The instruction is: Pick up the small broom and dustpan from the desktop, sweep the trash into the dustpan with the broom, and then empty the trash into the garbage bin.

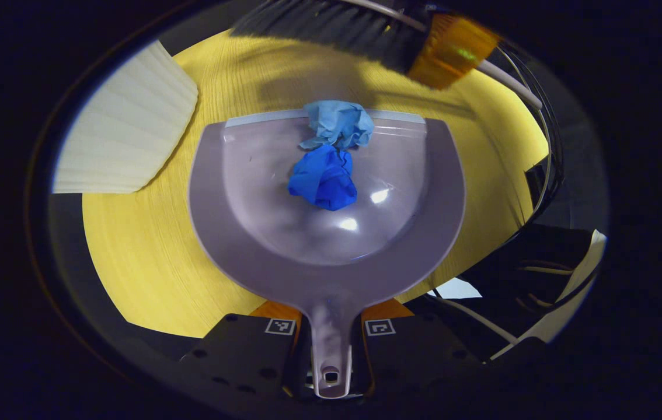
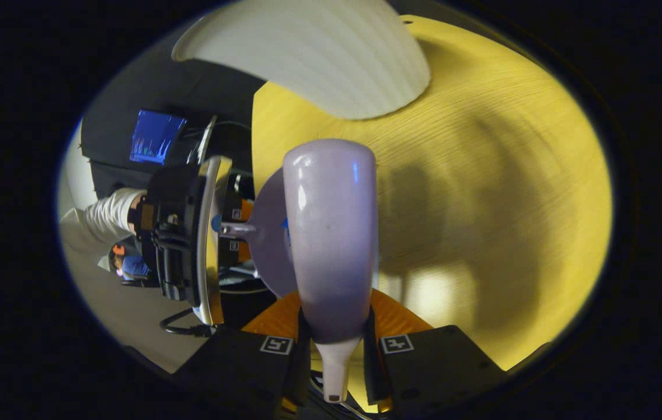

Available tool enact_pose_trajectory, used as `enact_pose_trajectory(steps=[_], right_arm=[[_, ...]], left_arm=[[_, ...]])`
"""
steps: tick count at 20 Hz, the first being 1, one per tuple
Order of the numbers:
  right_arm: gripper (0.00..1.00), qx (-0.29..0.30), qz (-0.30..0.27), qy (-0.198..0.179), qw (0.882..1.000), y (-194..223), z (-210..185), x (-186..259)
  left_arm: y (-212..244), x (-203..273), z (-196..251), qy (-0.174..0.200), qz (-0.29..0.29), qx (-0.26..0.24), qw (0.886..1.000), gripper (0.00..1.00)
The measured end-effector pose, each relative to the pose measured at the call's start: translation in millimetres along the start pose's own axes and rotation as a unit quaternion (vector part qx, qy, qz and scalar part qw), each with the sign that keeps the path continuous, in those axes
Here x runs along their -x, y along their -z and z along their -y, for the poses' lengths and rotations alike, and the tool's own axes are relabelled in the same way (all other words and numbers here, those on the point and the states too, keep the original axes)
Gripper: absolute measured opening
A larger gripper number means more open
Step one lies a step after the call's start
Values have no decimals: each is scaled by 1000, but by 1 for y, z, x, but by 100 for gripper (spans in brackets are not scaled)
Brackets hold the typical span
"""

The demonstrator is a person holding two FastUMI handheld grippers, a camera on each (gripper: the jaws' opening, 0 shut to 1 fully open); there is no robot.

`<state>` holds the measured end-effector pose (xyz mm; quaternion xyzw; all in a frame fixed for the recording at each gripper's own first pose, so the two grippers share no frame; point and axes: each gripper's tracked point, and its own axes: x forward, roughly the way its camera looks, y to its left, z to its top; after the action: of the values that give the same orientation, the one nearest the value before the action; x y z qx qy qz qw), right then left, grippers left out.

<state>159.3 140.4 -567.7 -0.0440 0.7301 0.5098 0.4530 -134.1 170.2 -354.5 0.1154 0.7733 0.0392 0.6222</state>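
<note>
My left gripper [image 1: 331, 319] is shut on the handle of the pale lilac dustpan [image 1: 249, 198], which lies low over the yellow desktop [image 1: 132, 256]. A crumpled dark blue scrap [image 1: 324, 178] rests inside the pan, and a light blue scrap [image 1: 338, 122] sits at its front lip. The broom's dark bristles [image 1: 337, 26] hang just beyond the lip, held by my right gripper [image 1: 453, 49]. In the right gripper view, my right gripper [image 2: 337, 337] is shut on the broom [image 2: 331, 221], whose lilac back faces the camera. The dustpan [image 2: 269, 233] and left gripper [image 2: 232, 228] show behind it.
The white ribbed garbage bin [image 1: 126, 128] stands off the desk's far left corner; its rim [image 2: 319, 52] also shows above the broom. A white-sleeved arm [image 2: 103, 216] holds the left gripper. Cables [image 1: 518, 87] run along the right desk edge, and a lit screen [image 2: 156, 137] sits beyond.
</note>
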Motion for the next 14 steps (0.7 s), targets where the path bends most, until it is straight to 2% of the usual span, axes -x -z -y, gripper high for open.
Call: enact_pose_trajectory(steps=[2,6,9,11,12,14], right_arm=[[39,-30,13,28,999,-1,23,7],[40,-47,51,43,997,5,39,24],[40,-60,155,26,986,-10,22,60],[40,-72,243,28,967,-15,11,93],[40,-81,289,28,953,-14,5,114],[40,-100,380,20,919,-12,-4,150]], left_arm=[[-1,0,0,0,1,0,1000,27],[-5,-5,4,2,21,17,1000,27],[-14,-5,8,-4,62,38,997,27],[-20,-4,16,-3,103,51,993,27],[-25,-2,20,-2,127,56,990,27],[-35,3,19,-6,172,64,983,27]])
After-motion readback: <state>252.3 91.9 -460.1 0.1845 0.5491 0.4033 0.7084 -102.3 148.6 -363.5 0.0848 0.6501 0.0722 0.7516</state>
